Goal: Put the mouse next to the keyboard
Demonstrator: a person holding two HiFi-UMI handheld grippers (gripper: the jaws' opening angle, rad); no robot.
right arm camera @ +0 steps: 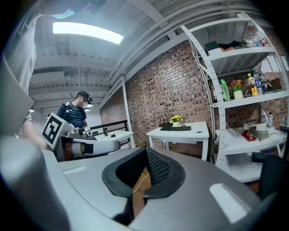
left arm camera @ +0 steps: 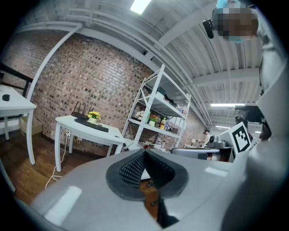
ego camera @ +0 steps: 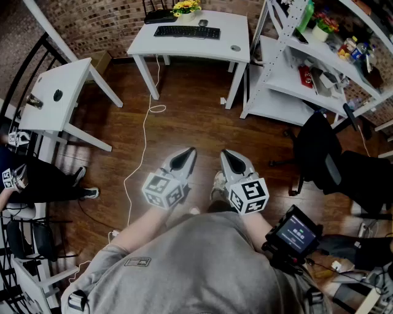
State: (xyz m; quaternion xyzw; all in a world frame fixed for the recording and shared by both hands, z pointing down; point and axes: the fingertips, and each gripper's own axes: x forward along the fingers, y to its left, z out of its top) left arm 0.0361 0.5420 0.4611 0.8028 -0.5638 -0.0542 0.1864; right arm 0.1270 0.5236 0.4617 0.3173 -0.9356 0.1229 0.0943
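A white desk [ego camera: 228,32] stands against the brick wall, far ahead of me. On it lie a black keyboard [ego camera: 186,32] and, just behind the keyboard's right end, a small dark mouse [ego camera: 202,22]. My left gripper [ego camera: 190,151] and right gripper [ego camera: 225,153] hover side by side over the wooden floor, well short of the desk, both shut and holding nothing. In the left gripper view the shut left gripper [left arm camera: 144,154] points toward the desk and keyboard [left arm camera: 92,125]. The right gripper [right arm camera: 145,152] faces the keyboard [right arm camera: 175,128] too.
Yellow flowers [ego camera: 186,7] and a router [ego camera: 161,16] sit behind the keyboard. A white shelf unit [ego camera: 295,67] stands right of the desk and a black chair [ego camera: 319,153] nearer me. A small white table [ego camera: 58,92] is at the left. A white cable [ego camera: 144,135] trails across the floor.
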